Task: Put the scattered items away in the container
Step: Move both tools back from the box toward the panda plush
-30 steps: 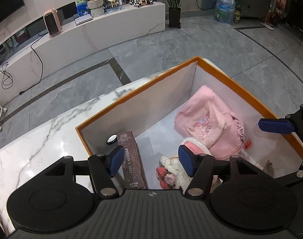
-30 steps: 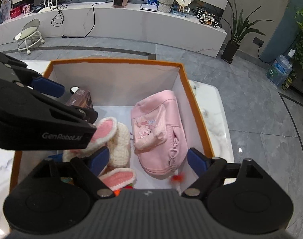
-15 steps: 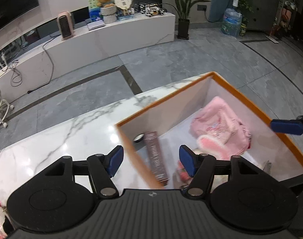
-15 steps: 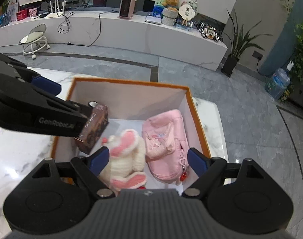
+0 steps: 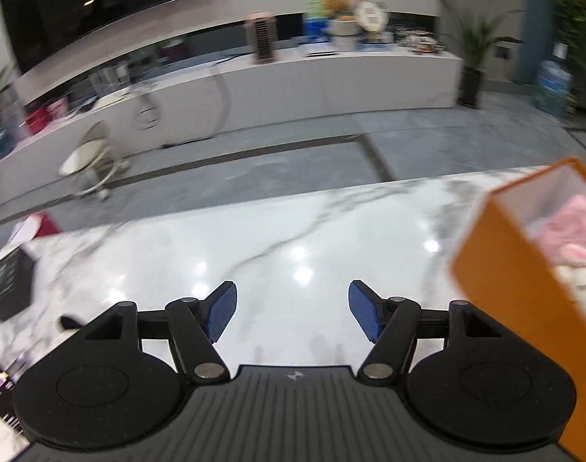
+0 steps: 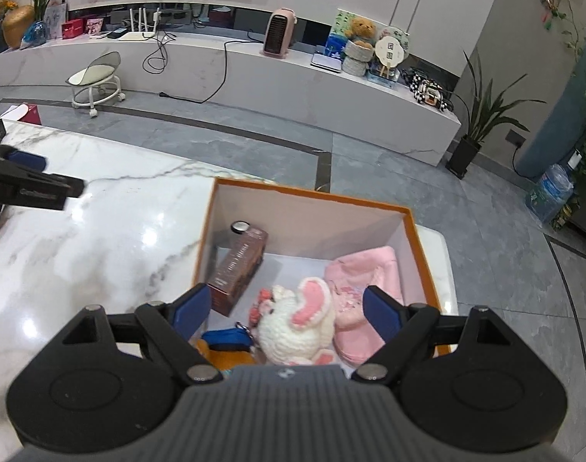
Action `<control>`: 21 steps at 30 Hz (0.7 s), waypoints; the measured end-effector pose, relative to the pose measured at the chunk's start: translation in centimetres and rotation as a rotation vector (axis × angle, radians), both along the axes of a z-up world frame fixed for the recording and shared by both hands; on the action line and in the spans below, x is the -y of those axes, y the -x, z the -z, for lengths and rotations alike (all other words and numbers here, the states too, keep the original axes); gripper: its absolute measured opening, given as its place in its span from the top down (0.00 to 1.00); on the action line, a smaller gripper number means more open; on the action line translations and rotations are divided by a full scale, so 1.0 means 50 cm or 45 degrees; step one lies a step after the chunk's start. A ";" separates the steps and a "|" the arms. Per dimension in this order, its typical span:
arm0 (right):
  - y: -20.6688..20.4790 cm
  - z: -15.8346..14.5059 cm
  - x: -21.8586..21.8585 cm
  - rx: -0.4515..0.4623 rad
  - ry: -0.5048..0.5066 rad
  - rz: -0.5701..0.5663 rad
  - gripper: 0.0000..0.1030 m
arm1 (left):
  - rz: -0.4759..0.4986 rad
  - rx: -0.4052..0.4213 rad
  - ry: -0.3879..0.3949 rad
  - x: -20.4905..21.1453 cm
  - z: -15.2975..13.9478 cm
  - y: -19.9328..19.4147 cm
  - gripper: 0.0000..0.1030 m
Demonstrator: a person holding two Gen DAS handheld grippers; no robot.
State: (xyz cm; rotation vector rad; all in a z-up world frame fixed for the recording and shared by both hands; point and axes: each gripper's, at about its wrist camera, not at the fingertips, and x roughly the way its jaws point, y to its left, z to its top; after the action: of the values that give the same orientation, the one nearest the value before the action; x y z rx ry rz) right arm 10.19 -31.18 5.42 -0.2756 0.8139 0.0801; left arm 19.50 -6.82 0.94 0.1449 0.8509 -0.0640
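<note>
Container (image 6: 420,238) stands on the table (image 6: 100,238), toward its right end. Inside it: a box (image 6: 239,265) leaning against the left wall with a small round item (image 6: 239,226) behind it, a knitted rabbit (image 6: 297,327) in the middle, a soft pouch (image 6: 366,277) on the right, a small zip pouch (image 6: 227,337) at the near left. Behind the table, across the floor, a long low counter (image 6: 254,77) with a wheeled stool (image 6: 96,84) before it.

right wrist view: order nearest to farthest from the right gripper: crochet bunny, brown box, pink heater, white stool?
From the right gripper:
1. crochet bunny, directly between the open fingers, inside the orange container.
2. brown box, just ahead-left, leaning in the container's left corner.
3. white stool, on the floor, far left.
4. pink heater, on the white ledge behind, farthest back.
</note>
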 end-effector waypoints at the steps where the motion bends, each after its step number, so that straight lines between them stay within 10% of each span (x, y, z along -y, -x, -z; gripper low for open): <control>1: -0.001 -0.001 -0.006 0.001 0.003 -0.005 0.15 | -0.030 -0.005 -0.005 -0.024 0.007 -0.001 0.26; 21: -0.023 0.009 -0.185 -0.003 0.045 -0.192 0.15 | -0.245 0.013 -0.081 -0.270 0.065 0.010 0.22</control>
State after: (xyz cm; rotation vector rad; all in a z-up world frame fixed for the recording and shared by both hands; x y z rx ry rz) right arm 11.32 -21.94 4.95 -0.3704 0.7969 0.2075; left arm 19.02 6.70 -2.31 0.1226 0.8531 0.1445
